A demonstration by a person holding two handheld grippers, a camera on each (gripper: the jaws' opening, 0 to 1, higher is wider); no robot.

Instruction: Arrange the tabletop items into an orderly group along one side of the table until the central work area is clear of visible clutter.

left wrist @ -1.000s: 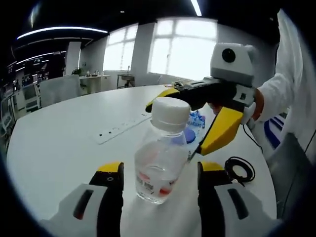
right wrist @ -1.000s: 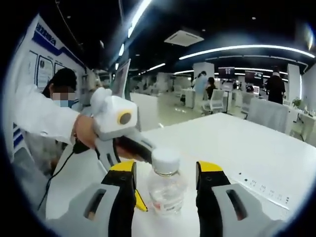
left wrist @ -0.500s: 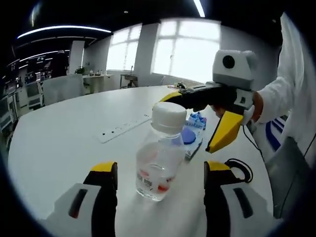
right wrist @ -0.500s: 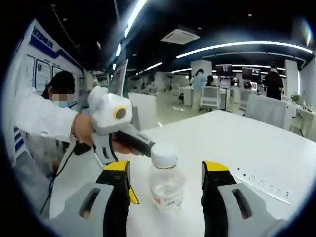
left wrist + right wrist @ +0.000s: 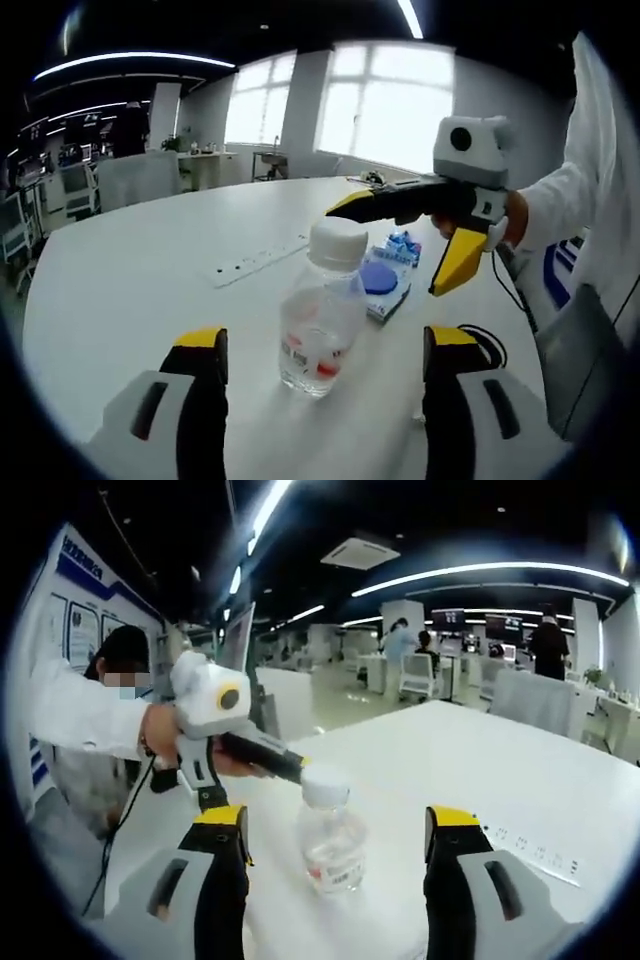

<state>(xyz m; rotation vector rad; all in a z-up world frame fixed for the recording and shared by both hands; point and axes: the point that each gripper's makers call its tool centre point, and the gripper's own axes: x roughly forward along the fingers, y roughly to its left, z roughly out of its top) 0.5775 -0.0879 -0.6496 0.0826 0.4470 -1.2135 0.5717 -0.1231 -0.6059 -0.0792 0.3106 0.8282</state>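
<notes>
Both grippers, left (image 5: 322,375) and right (image 5: 336,860), gape wide around the upright bottle (image 5: 318,306) mid-table; one clumsy nudge risks toppling it.

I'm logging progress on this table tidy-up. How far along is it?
Early. Nothing looks grouped yet: the water bottle stands mid-table, ungripped, while the blue packet, cable coil and power strip lie scattered. Both the left gripper and right gripper are open around the bottle. Everything remains to move aside.

One bottle (image 5: 320,310), one blue packet (image 5: 385,282), one cable coil (image 5: 482,343), one power strip (image 5: 258,262).
</notes>
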